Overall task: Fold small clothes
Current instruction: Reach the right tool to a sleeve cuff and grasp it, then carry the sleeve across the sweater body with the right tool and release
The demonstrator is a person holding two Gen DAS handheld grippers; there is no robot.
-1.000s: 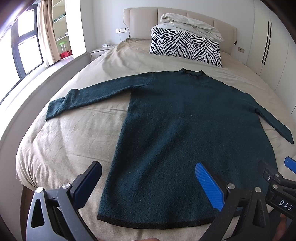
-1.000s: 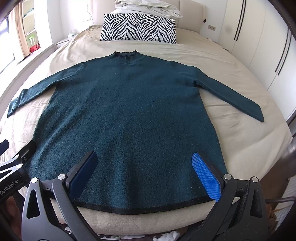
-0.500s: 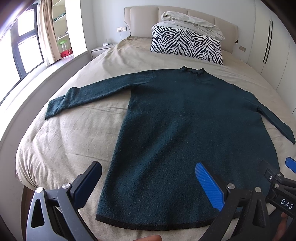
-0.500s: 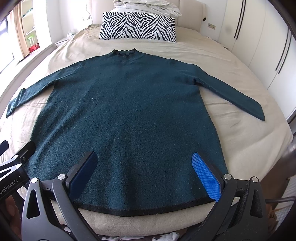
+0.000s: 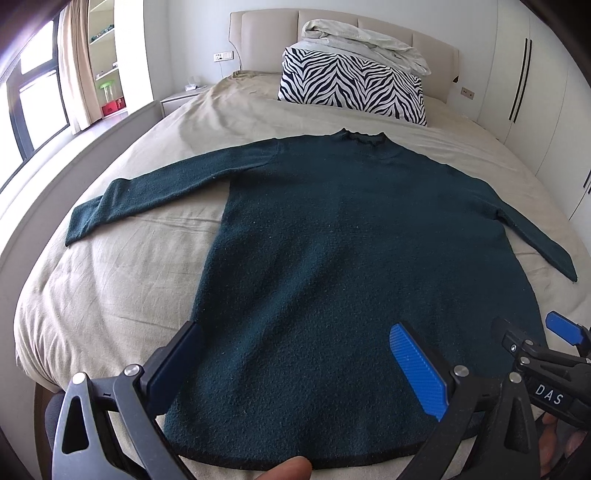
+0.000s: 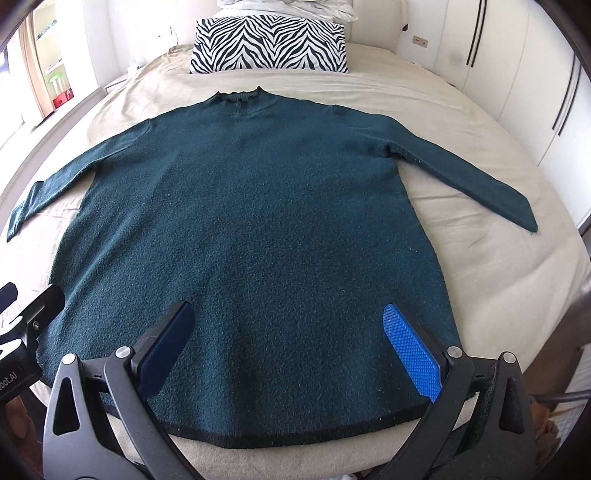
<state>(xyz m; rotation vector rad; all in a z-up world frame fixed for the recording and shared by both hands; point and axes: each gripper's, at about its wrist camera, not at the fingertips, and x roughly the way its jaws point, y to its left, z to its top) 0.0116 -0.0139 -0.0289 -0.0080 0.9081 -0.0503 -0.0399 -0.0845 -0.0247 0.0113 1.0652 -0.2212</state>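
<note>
The left gripper (image 5: pixel 295 365) hangs with jaws wide open above the near left part of the sweater's hem, gripping nothing. The right gripper (image 6: pixel 288 343) is likewise spread wide over the near hem, empty. The dark green sweater (image 6: pixel 251 229) lies flat on the bed (image 6: pixel 498 266), neck toward the far end, sleeves stretched out left and right. A zebra pillow (image 6: pixel 269 44) sits beyond the collar at the headboard

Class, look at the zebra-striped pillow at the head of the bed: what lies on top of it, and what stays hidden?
A crumpled pale duvet is heaped on the zebra-striped pillow. The padded headboard rises behind both. Whatever lies beneath the pillow is covered.
</note>
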